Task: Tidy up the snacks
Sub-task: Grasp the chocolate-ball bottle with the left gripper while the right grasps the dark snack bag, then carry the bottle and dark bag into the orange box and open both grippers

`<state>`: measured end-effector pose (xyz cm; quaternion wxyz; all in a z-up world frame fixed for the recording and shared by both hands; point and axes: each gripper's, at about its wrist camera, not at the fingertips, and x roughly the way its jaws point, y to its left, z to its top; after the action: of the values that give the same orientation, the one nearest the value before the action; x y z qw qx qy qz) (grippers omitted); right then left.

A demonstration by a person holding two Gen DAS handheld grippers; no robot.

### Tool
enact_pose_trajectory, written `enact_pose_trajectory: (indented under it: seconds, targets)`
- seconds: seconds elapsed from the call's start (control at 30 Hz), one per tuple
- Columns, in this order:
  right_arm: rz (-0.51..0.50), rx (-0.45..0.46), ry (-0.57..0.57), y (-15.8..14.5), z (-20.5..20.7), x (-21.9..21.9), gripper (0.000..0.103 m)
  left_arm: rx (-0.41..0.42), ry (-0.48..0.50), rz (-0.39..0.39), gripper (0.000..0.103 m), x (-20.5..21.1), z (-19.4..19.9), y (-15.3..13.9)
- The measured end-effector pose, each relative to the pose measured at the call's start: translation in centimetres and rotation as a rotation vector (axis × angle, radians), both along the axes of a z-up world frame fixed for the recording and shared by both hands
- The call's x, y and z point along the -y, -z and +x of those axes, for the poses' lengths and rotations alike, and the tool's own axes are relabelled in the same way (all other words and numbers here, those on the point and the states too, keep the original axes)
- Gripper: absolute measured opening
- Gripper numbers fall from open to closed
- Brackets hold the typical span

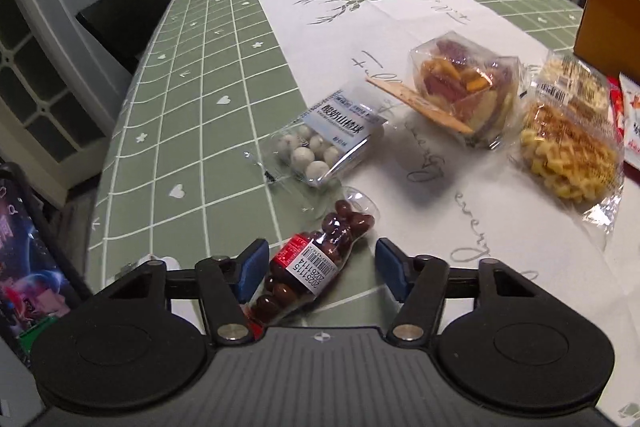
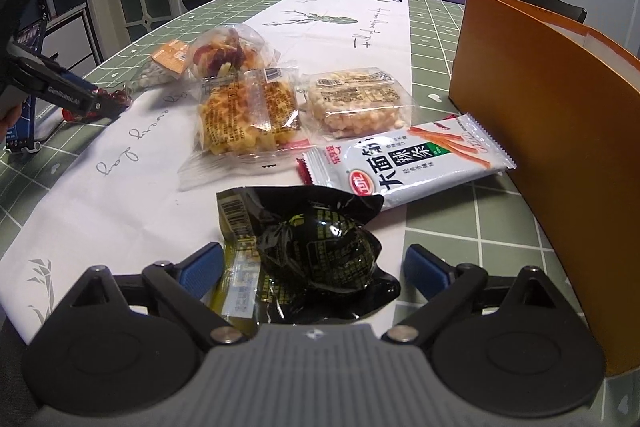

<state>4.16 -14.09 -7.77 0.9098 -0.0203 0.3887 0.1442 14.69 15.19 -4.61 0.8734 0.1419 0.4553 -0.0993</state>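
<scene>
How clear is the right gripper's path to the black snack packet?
Probably clear, yes: the black snack packet already lies between the right gripper's open fingers, nothing covering it.

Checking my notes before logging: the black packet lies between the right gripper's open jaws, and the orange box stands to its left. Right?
Not quite. In the right wrist view the orange box stands to the right of the black packet, not left. The right gripper does straddle it, jaws open.

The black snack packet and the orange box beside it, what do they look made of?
Black snack packet: probably glossy plastic or foil film; it crinkles and throws bright glints. Orange box: looks like matte cardboard or stiff paper; flat, dull walls with a thin pale edge.
</scene>
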Motion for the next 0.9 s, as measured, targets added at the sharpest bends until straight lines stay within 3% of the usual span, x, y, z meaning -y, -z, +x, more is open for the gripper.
enact_pose_trajectory:
  seconds: [0.03,0.1,0.3,0.5,0.63,0.9]
  targets:
    - [-0.001,0.001,0.000,0.0,0.0,0.0,0.095,-0.018,-0.004,-0.022,0.048,-0.1,0.1,-0.1]
    - [-0.001,0.004,0.001,0.0,-0.1,-0.1,0.095,-0.045,0.012,-0.062,0.042,0.2,0.2,-0.1]
    - [-0.002,0.013,0.001,0.1,-0.2,0.1,0.094,-0.058,0.133,-0.098,0.040,4.1,-1.3,-0.1]
    - [-0.017,0.031,0.001,0.0,-0.3,0.8,0.081,-0.054,0.211,-0.113,0.039,8.2,-3.7,0.1]
    - [-0.021,0.047,0.000,-0.2,-0.5,1.4,0.060,-0.049,0.221,-0.115,0.035,9.7,-4.9,0.2]
    - [-0.002,0.055,0.002,-0.1,-0.9,2.2,0.057,-0.033,0.207,-0.145,0.035,10.5,-7.0,0.4]
